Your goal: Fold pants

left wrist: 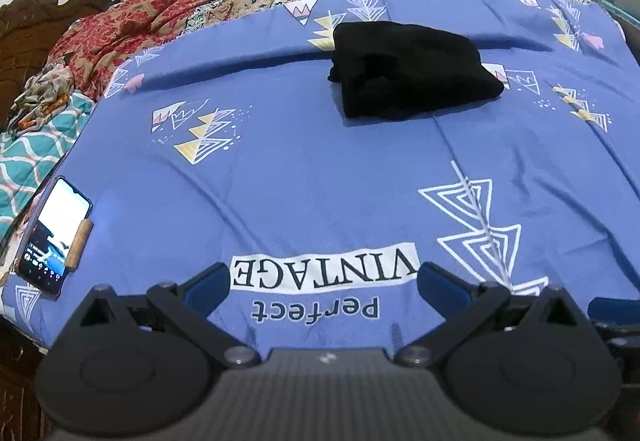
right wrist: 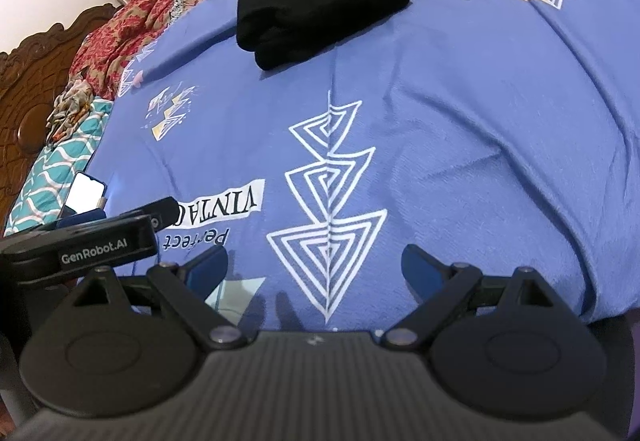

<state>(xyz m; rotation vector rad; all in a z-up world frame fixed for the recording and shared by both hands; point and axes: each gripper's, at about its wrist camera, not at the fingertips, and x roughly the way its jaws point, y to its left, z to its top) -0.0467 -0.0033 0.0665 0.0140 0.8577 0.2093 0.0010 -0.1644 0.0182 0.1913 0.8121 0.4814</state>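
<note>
Both grippers hover over the near edge of the blue bedsheet (left wrist: 320,169), jaws spread apart and empty: the left gripper (left wrist: 322,281) over the "Perfect VINTAGE" print, the right gripper (right wrist: 314,265) over a white triangle pattern. The right view alone shows the left gripper's body at its left. A phone (left wrist: 52,237) lies left of the left gripper. Well ahead, the black pants (left wrist: 408,69) sit folded in a bundle.

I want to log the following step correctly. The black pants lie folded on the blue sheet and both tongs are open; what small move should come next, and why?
Probably nothing more than drawing both tongs back. The black pants already sit as a compact folded bundle on the blue sheet, and the left tongs and right tongs are open, empty and well short of it.
</note>
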